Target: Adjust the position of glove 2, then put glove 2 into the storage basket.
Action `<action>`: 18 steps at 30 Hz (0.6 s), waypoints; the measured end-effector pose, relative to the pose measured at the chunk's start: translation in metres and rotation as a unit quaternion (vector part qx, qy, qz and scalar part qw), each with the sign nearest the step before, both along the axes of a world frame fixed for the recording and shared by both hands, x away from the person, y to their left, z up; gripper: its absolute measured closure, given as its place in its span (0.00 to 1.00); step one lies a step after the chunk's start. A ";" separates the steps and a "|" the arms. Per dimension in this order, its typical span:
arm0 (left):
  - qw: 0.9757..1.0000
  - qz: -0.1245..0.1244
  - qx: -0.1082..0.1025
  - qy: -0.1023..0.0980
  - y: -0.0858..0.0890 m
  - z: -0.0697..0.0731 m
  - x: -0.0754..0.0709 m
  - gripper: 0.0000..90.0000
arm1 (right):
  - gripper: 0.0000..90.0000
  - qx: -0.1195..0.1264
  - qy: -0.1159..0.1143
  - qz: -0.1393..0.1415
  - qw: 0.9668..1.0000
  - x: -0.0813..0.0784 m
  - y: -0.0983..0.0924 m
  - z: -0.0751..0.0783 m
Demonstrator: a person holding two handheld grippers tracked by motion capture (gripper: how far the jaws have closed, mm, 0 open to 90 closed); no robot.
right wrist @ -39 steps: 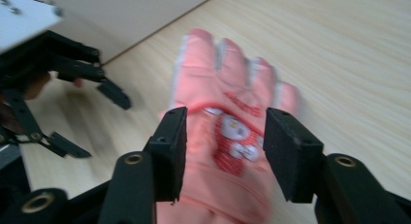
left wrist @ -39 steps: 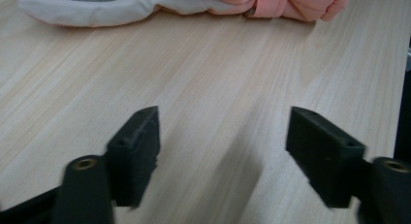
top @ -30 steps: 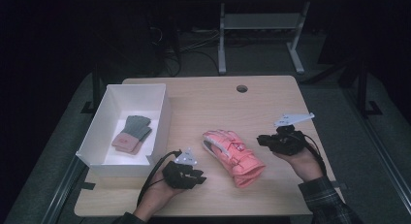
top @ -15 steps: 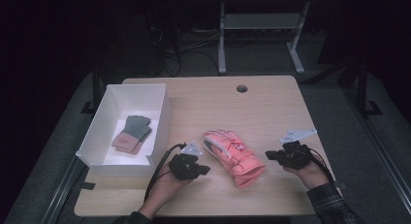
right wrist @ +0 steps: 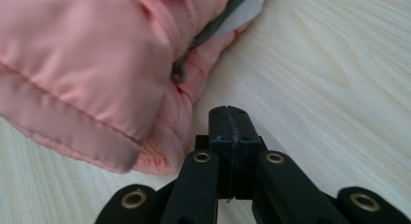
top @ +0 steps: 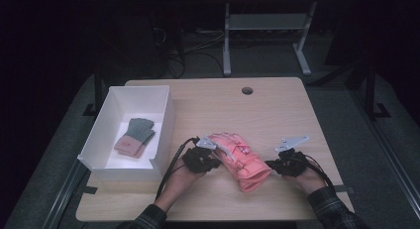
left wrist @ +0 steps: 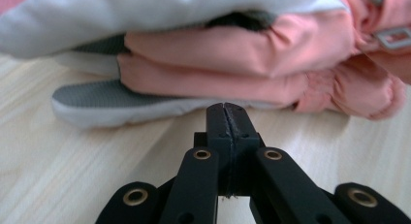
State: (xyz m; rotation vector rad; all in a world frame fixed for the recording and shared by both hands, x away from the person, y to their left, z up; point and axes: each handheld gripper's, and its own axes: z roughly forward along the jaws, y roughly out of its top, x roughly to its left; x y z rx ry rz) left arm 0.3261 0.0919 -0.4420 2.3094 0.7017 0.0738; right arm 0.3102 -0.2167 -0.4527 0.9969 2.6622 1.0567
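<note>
A light wooden table (top: 277, 115) with a round cable hole (top: 247, 90) near its far edge carries everything. A white open box (top: 163, 120) sits on its left part, reaching the left edge. A pair of pink gloves (top: 242, 159), stacked with grey and white palms showing, lies on the bare wood near the middle, towards the near edge, right of the box.

A light wooden table (top: 277, 110) with a round cable hole (top: 247, 90) near its far edge stands on grey carpet (top: 346, 105). Beyond it, a white metal frame (top: 262, 28) and loose cables (top: 188, 50) sit in deep shadow.
</note>
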 end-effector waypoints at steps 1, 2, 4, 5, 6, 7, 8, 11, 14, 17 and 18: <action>1.000 -0.001 0.002 -0.001 -0.002 -0.001 0.001 1.00 | 1.00 0.001 -0.001 0.001 1.000 0.000 0.001 0.000; 1.000 0.000 0.002 0.000 -0.003 -0.001 0.002 1.00 | 1.00 0.002 0.003 0.002 1.000 -0.001 0.002 0.000; 1.000 0.003 0.002 0.000 -0.006 -0.002 0.004 1.00 | 1.00 -0.001 0.002 0.008 1.000 -0.002 0.005 -0.001; 1.000 0.002 0.004 0.001 -0.006 -0.003 0.006 1.00 | 1.00 -0.002 0.004 0.008 1.000 -0.003 0.005 0.000; 1.000 0.004 0.004 0.002 -0.006 -0.003 0.007 1.00 | 1.00 0.001 0.005 0.010 1.000 -0.003 0.006 -0.001; 1.000 0.004 0.004 0.002 -0.006 -0.003 0.008 1.00 | 1.00 0.002 0.004 0.010 1.000 -0.003 0.007 -0.001; 1.000 0.007 0.003 0.003 -0.006 -0.003 0.009 1.00 | 1.00 0.002 0.007 0.012 1.000 -0.004 0.008 -0.002; 1.000 0.005 0.005 0.003 -0.005 -0.004 0.012 1.00 | 1.00 0.003 0.012 0.016 1.000 -0.005 0.010 -0.003; 1.000 0.005 0.002 0.005 -0.005 -0.005 0.016 1.00 | 1.00 0.010 0.012 0.021 1.000 -0.007 0.012 -0.002; 1.000 0.001 -0.002 0.008 -0.005 -0.005 0.019 1.00 | 1.00 0.013 0.014 0.025 1.000 -0.011 0.016 -0.002; 1.000 -0.002 -0.004 0.011 -0.005 -0.006 0.020 1.00 | 1.00 0.016 0.016 0.026 0.999 -0.012 0.017 -0.002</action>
